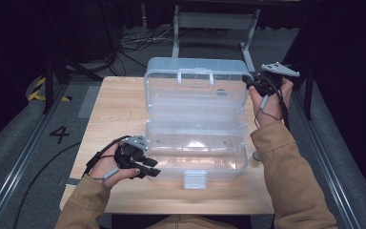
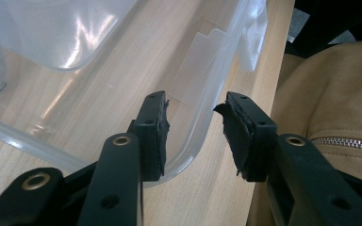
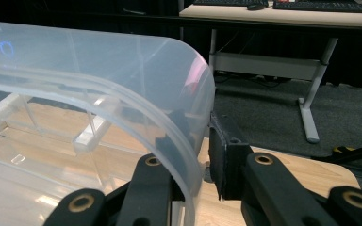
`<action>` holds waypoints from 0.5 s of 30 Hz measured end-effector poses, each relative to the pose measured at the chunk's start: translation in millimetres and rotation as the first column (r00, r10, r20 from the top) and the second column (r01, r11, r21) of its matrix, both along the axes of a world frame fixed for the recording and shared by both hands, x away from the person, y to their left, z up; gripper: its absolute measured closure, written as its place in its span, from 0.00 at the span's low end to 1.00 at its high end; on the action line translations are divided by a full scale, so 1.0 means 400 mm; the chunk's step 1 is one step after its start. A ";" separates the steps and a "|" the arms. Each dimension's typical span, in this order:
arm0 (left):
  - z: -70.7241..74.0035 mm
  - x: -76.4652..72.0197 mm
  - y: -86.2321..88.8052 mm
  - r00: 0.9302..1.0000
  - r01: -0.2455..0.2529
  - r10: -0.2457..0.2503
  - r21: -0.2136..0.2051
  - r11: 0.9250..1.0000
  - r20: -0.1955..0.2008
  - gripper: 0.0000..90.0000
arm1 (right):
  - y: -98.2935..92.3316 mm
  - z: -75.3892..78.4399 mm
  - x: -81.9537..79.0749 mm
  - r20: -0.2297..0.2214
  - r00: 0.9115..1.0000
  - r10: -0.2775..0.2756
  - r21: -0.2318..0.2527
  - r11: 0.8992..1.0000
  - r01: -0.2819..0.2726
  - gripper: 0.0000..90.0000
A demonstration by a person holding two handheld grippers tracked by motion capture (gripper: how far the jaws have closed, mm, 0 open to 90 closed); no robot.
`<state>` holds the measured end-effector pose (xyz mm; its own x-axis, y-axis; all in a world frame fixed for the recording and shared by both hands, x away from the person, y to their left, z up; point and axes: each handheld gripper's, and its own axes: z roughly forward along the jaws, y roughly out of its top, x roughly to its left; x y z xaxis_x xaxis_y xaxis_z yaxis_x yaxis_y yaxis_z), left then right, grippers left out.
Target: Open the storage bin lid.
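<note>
Person in a tan jacket with 2 black hand-held claws.
Tan sleeves cover both forearms; a metal zip runs across the jacket front. The left claw (image 1: 148,168) and right claw (image 1: 249,82) have black jaws with brass-ringed screws, worn black pads, grey 3-cornered top plates and trailing cables.

A rectangular light-wood table (image 1: 119,107) carries a clear plastic storage box (image 1: 195,152), its hinged lid standing open at the far side. The box sits right of the table's centre, its white front latch (image 1: 195,179) near the table's front edge, with bare wood to the box's left.
</note>
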<state>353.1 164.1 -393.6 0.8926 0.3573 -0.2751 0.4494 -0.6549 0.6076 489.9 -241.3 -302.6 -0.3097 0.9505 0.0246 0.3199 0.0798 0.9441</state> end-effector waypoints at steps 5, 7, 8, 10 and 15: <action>-0.011 0.002 0.000 1.000 -0.008 0.008 -0.029 1.000 -0.013 0.72 | -0.001 -0.002 0.008 -0.002 1.000 0.002 0.003 1.000 -0.002 0.87; -0.015 0.002 -0.004 1.000 -0.002 0.002 -0.025 1.000 -0.014 0.74 | -0.001 -0.001 0.013 -0.008 1.000 0.002 0.001 1.000 -0.002 0.87; -0.017 0.001 -0.007 1.000 0.003 -0.003 -0.021 1.000 -0.010 0.74 | 0.000 -0.001 0.016 -0.011 1.000 0.003 0.000 1.000 -0.003 0.87; -0.019 0.000 -0.013 1.000 0.008 -0.008 -0.009 1.000 -0.010 0.76 | -0.001 -0.001 0.020 -0.013 1.000 0.004 0.000 1.000 -0.004 0.87; -0.024 -0.001 -0.021 1.000 0.022 -0.022 -0.005 1.000 -0.004 0.81 | -0.001 -0.004 0.026 -0.011 1.000 0.003 0.004 1.000 -0.003 0.87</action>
<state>352.6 155.6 -403.1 0.8990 0.3359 -0.2809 0.4375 -0.6617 0.6089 500.5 -241.6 -304.3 -0.3120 0.9495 0.0322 0.3300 0.0765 0.9409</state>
